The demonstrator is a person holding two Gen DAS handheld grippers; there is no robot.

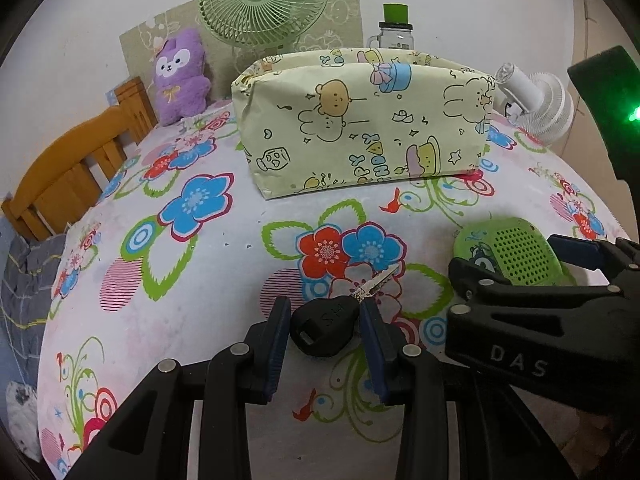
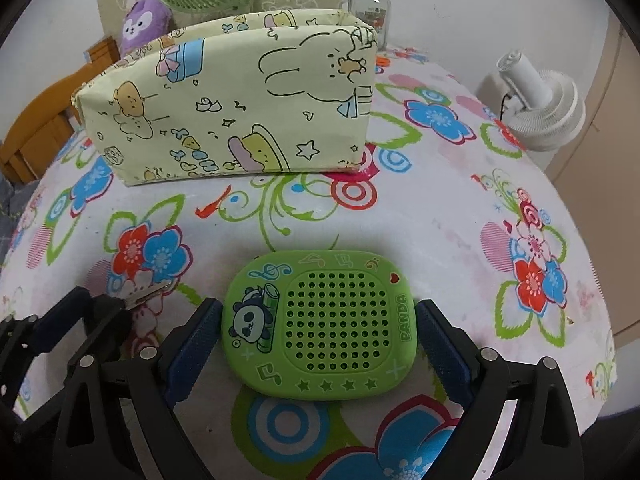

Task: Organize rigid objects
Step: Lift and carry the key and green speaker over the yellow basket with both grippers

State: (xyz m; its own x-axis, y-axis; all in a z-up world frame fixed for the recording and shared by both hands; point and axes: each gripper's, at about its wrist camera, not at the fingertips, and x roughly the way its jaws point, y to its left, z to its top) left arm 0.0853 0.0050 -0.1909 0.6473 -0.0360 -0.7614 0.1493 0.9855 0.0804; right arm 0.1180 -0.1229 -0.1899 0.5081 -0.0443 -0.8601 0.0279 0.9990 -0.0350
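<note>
A black-headed key (image 1: 320, 330) with a silver blade sits between the blue pads of my left gripper (image 1: 325, 309), which is shut on its head, low over the flowered tablecloth (image 1: 224, 264). A green panda speaker (image 2: 320, 324) lies flat between the pads of my right gripper (image 2: 319, 306); both pads touch its side edges. In the left wrist view the right gripper (image 1: 516, 256) stands just to the right, with the speaker (image 1: 516, 248) in it. Beyond both stands an open pale-yellow box (image 1: 360, 128) with cartoon prints, seen in the right wrist view as the box (image 2: 224, 100).
Behind the box stand a green desk fan (image 1: 260, 0), a glass jar with a green lid (image 1: 394, 28) and a purple plush toy (image 1: 182, 76). A white fan (image 2: 540, 108) lies at the right edge. A wooden chair (image 1: 72, 172) stands off the left.
</note>
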